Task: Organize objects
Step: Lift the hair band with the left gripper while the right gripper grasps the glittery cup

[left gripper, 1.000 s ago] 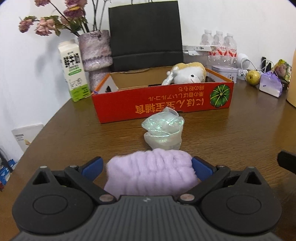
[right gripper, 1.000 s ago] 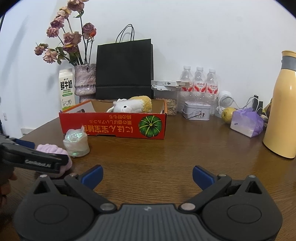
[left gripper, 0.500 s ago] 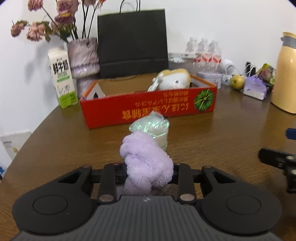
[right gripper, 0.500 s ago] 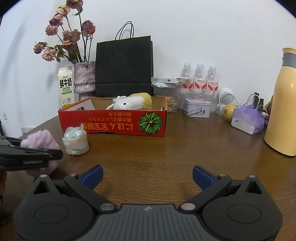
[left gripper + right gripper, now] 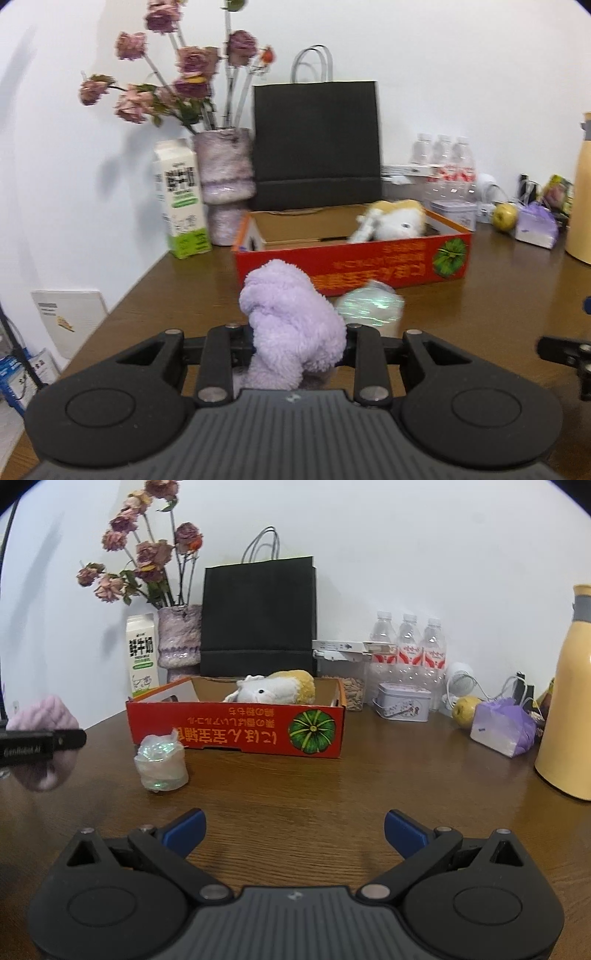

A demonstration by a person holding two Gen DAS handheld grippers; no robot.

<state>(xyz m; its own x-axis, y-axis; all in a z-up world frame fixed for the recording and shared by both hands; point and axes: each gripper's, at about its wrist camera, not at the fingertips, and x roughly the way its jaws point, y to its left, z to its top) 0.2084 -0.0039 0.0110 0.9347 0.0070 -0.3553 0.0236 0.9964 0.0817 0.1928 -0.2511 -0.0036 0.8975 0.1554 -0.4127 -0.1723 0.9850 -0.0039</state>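
My left gripper (image 5: 299, 347) is shut on a fluffy lilac cloth (image 5: 288, 325) and holds it above the table, in front of the red cardboard box (image 5: 369, 266). The cloth (image 5: 42, 716) and left gripper (image 5: 55, 740) show at the far left of the right wrist view. The box (image 5: 236, 731) holds a white and yellow plush toy (image 5: 277, 688). A small iridescent wrapped bundle (image 5: 161, 762) sits on the table before the box's left end. My right gripper (image 5: 293, 829) is open and empty above the wooden table (image 5: 332, 794).
Behind the box stand a milk carton (image 5: 142, 653), a vase of dried roses (image 5: 179, 638) and a black paper bag (image 5: 258, 616). At the right are water bottles (image 5: 408, 642), a tin (image 5: 402, 705), an apple (image 5: 465, 710), a purple pack (image 5: 504, 731) and a yellow flask (image 5: 570, 716).
My left gripper closed on the lilac cloth, bunching it up, then lifted it off the table and toward the box. The right gripper stayed open and barely moved.
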